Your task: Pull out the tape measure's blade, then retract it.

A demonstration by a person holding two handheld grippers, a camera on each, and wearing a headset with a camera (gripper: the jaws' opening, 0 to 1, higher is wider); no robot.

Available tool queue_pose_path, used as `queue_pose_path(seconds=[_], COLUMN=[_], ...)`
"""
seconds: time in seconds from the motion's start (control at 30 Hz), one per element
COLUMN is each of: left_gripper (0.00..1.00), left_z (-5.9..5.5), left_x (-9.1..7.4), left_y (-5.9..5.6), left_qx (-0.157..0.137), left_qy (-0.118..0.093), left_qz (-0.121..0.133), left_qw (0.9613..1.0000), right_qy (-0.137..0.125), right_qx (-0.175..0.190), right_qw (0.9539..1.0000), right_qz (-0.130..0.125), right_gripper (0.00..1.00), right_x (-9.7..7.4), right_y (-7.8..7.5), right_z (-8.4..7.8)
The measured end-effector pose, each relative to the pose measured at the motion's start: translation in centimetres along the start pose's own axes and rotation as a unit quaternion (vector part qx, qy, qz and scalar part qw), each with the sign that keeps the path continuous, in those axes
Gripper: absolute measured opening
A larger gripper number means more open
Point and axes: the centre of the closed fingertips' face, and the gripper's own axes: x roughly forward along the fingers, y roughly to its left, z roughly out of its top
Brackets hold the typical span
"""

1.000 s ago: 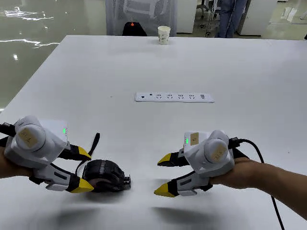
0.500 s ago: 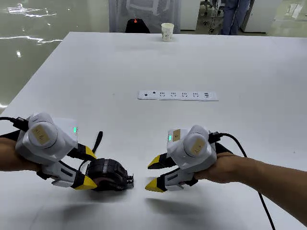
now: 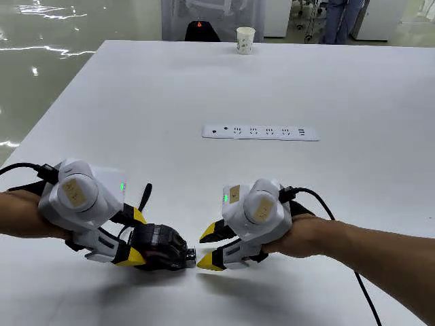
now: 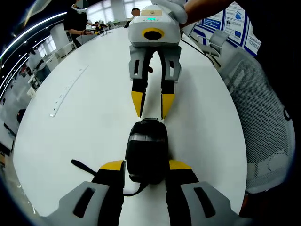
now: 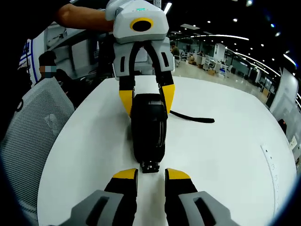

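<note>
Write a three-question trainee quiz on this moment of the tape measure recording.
1. True or false: the left gripper is shut on the black round tape measure.
2. How does the right gripper stand? A: shut on the blade. B: open, its jaws at the metal blade tip. C: shut, far from the tape measure.
3. Fill in: at the far edge of the white table stands a white ____.
Key: 1 true. 2 B. 3 paper cup.
</note>
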Motion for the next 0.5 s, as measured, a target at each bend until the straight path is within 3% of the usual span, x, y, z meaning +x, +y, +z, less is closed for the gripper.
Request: queue_pose_path(seconds=[0.5], left_gripper=[0.26], left_z=[-0.3], left_x=[0.4], left_y=[0.3], left_qx=[0.01], left_qy=[-0.007], left_qz=[-0.01], left_qw=[0.9999], right_qy=[0.008], right_qx=[-0.017], right_qw=[0.9997], right_qz=[0.013], right_gripper=[0.12], right_x=[1.5], right_y=[0.2], right_z=[-0.1])
